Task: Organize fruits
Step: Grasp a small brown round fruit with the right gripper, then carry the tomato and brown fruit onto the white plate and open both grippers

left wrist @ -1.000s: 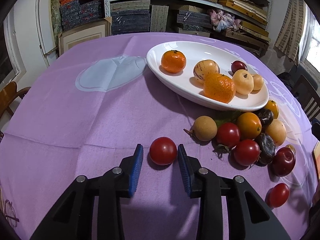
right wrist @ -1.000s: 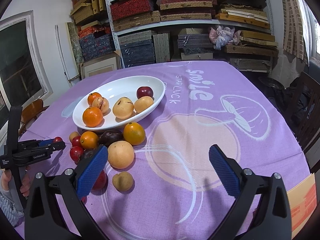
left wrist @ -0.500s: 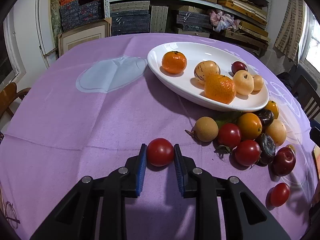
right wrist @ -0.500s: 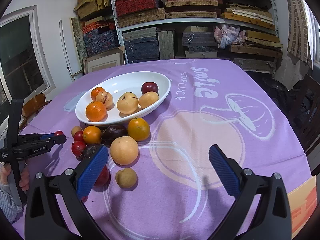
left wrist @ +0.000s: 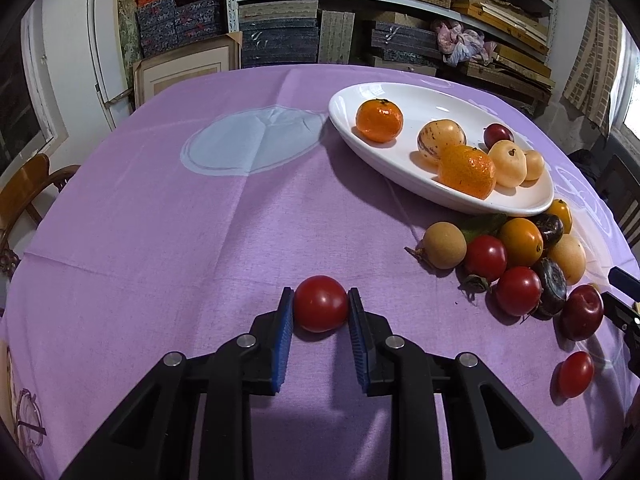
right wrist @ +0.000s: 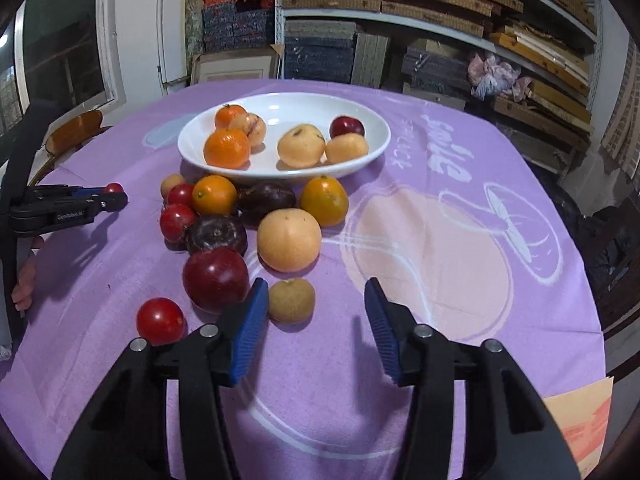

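Note:
My left gripper [left wrist: 320, 293] is shut on a red tomato [left wrist: 321, 304] that rests on the purple cloth [left wrist: 200, 240]. The right wrist view shows this gripper [right wrist: 114, 196] at far left with the tomato [right wrist: 113, 188] at its tip. My right gripper [right wrist: 317, 281] has its jaws closing. A small brown fruit [right wrist: 291, 300] lies between them close to the left pad, and the right pad stands apart from it. A white oval dish [right wrist: 288, 108] holds several fruits. A pile of loose fruit [right wrist: 224, 220] lies in front of it.
A big red plum [right wrist: 216, 278] and a small tomato [right wrist: 160, 320] lie left of my right gripper. A pale round fruit [right wrist: 289, 239] sits just beyond it. Shelves of boxes [right wrist: 360, 40] stand behind the table, a wooden chair [left wrist: 28, 184] at its left edge.
My left jaws closed onto the red tomato. My right gripper moved in toward the fruit pile, rolled a little, and its jaws narrowed around the small brown fruit.

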